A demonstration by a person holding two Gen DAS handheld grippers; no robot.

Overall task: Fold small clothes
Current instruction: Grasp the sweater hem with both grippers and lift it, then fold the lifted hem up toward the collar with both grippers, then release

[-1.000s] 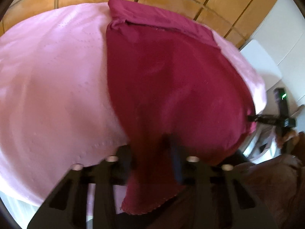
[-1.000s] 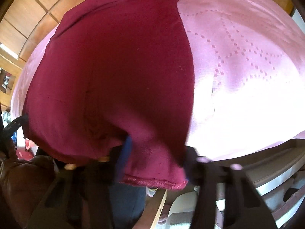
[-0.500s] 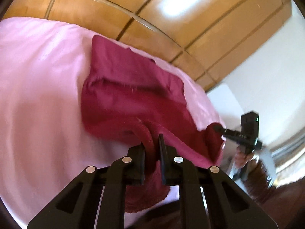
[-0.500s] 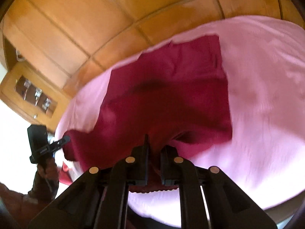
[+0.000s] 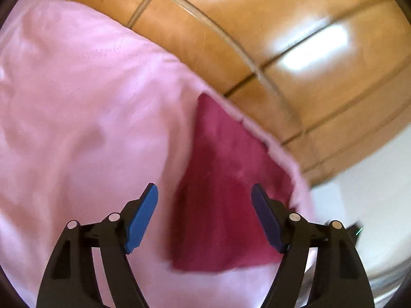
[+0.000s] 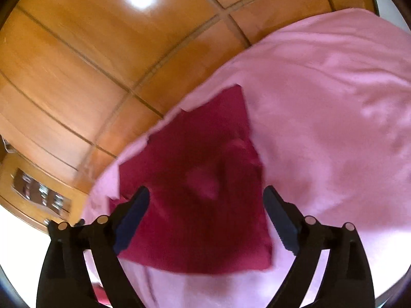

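Note:
A dark red cloth (image 5: pixel 226 195) lies folded over on the pink bedspread (image 5: pixel 84 118), near the bed's far edge. My left gripper (image 5: pixel 204 218) is open and empty above the cloth's near left part, its blue pads (image 5: pixel 142 218) apart. In the right wrist view the same cloth (image 6: pixel 200 179) lies flat with a few soft bumps. My right gripper (image 6: pixel 205 218) is open and empty above the cloth's near edge. Both views are blurred by motion.
A glossy wooden panelled wall (image 5: pixel 257 30) stands behind the bed and also shows in the right wrist view (image 6: pixel 90 64). A wooden cabinet with glass doors (image 6: pixel 38 192) is at the left. A white wall (image 5: pixel 372 192) is at the right.
Both grippers held the red cloth's near edge, carried it forward over itself, then opened and let go. The cloth now lies folded and both grippers have pulled up off it.

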